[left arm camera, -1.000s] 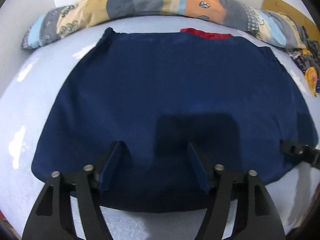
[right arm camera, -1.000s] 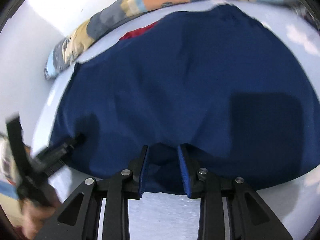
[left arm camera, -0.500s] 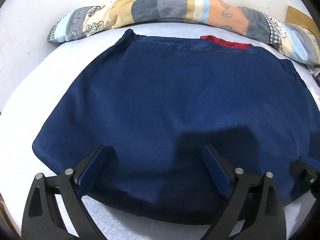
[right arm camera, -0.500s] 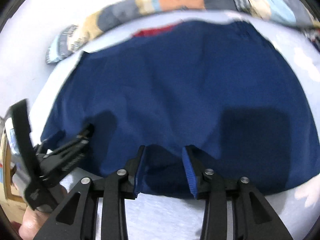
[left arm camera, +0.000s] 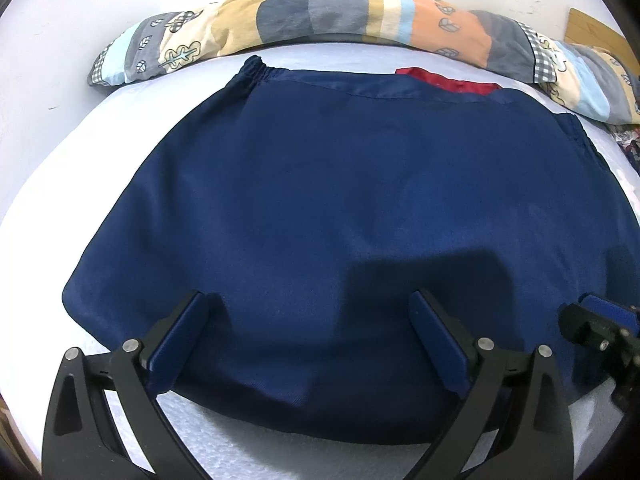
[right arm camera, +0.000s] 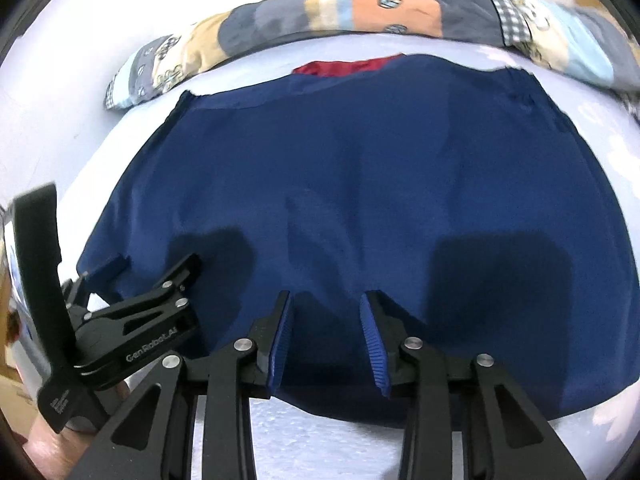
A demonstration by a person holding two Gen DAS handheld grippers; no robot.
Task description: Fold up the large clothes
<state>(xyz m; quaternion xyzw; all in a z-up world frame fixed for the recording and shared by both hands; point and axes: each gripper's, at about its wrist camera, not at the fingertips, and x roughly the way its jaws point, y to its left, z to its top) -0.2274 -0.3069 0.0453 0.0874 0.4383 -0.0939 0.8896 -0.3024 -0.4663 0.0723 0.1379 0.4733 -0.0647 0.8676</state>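
A large navy blue garment [left arm camera: 360, 208] lies folded flat on a white surface; it also fills the right wrist view [right arm camera: 360, 184]. A red lining [left arm camera: 448, 80] shows at its far edge. My left gripper [left arm camera: 310, 312] is wide open and empty over the garment's near edge. My right gripper [right arm camera: 326, 316] is open and empty over the same near edge, to the right of the left one. The left gripper shows in the right wrist view [right arm camera: 132, 280], and the right gripper's tip shows in the left wrist view [left arm camera: 600, 320].
A long patchwork bolster [left arm camera: 340, 20] lies along the far side against a white wall; it also shows in the right wrist view [right arm camera: 380, 4]. A brown board [left arm camera: 600, 36] stands at the far right. White surface [left arm camera: 60, 152] borders the garment on the left.
Both grippers have opened wider, the left one most, and have let go of the garment's near edge. Both have drawn back and up a little; the garment lies still.
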